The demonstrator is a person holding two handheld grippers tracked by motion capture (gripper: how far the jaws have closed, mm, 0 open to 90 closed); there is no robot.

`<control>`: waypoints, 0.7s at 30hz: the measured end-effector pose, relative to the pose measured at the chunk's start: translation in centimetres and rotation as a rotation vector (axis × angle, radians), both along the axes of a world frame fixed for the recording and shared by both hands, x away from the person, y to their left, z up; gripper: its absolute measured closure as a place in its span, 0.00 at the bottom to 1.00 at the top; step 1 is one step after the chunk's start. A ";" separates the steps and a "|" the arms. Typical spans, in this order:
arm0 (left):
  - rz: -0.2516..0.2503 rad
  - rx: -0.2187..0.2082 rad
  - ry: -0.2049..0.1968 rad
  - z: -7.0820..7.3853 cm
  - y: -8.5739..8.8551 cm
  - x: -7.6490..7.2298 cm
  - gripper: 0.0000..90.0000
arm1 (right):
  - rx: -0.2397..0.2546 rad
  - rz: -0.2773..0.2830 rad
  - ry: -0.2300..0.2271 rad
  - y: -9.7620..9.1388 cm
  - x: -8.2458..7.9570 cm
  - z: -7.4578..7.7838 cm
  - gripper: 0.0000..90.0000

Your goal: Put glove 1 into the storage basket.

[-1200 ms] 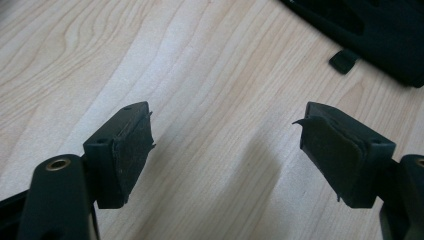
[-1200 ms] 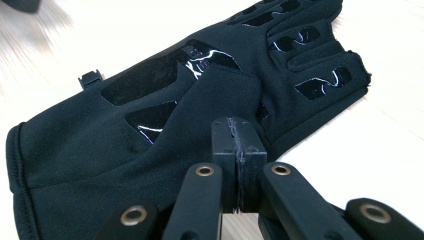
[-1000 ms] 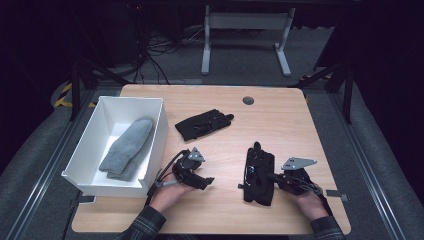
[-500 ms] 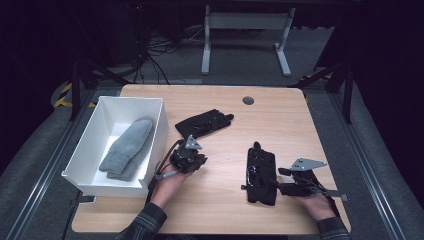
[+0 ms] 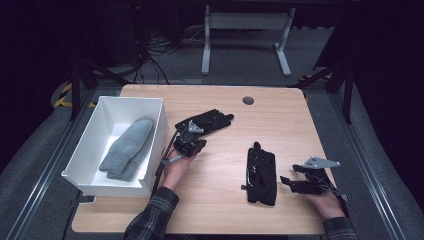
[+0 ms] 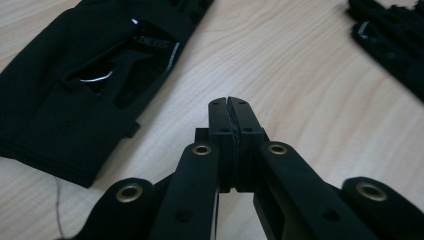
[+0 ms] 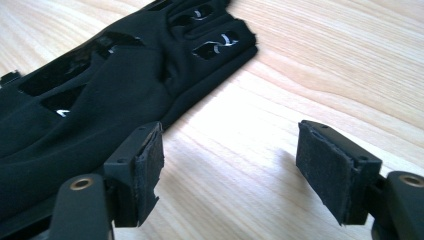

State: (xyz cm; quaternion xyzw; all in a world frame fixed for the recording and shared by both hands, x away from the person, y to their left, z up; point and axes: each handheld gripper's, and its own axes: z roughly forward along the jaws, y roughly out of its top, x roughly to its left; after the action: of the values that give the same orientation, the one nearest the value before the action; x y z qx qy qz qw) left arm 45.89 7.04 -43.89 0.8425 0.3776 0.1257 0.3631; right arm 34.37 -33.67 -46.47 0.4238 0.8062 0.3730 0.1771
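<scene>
A: Left claw (image 5: 192, 134)?
B: Jaws pressed flat together, nothing between the pads; they have just been closing. In the high view it sits near the counter's (image 5: 280, 107) middle, just beside the white box's (image 5: 85, 150) right wall, at the cuff end of the far black glove (image 5: 212, 120). In the left gripper view the closed tips hang over bare wood, with that glove (image 6: 75, 100) lying just to their left, apart from them.

A: Right claw (image 5: 287, 182)?
B: Jaws spread wide, having just been opening. Nothing is held. In the right gripper view one pad (image 7: 147, 165) stands just beside the edge of the near black glove (image 7: 90, 95); whether it touches the fabric cannot be told. The other pad is over bare wood.

A: Where does the near glove lie?
B: Flat on the counter toward the front right corner, fingers pointing at the far edge (image 5: 261, 172). The right claw is just to its right.

A: Other items?
B: A grey mitten (image 5: 126, 149) lies in the white box at the counter's left edge. The two black gloves are well apart.
</scene>
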 end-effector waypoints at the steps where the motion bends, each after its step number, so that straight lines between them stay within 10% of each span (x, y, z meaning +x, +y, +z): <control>1: 0.006 0.001 -0.002 0.0 0.0 0.3 1.00 | -0.001 -0.004 0.002 -0.1 0.0 -0.1 0.30; 15: 0.050 0.121 -0.025 -0.8 -1.6 5.3 1.00 | -0.029 0.002 -0.018 0.2 0.0 -0.4 0.25; 21: 0.052 0.107 0.007 -1.5 -1.7 5.7 1.00 | -0.025 0.001 -0.017 0.2 0.0 -0.4 0.25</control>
State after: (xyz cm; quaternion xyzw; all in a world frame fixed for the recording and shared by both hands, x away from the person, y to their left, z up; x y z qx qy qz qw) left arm 51.59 5.36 -45.42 0.8511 0.3932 0.1520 0.3129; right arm 34.39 -33.51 -46.85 0.4180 0.8095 0.3664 0.1891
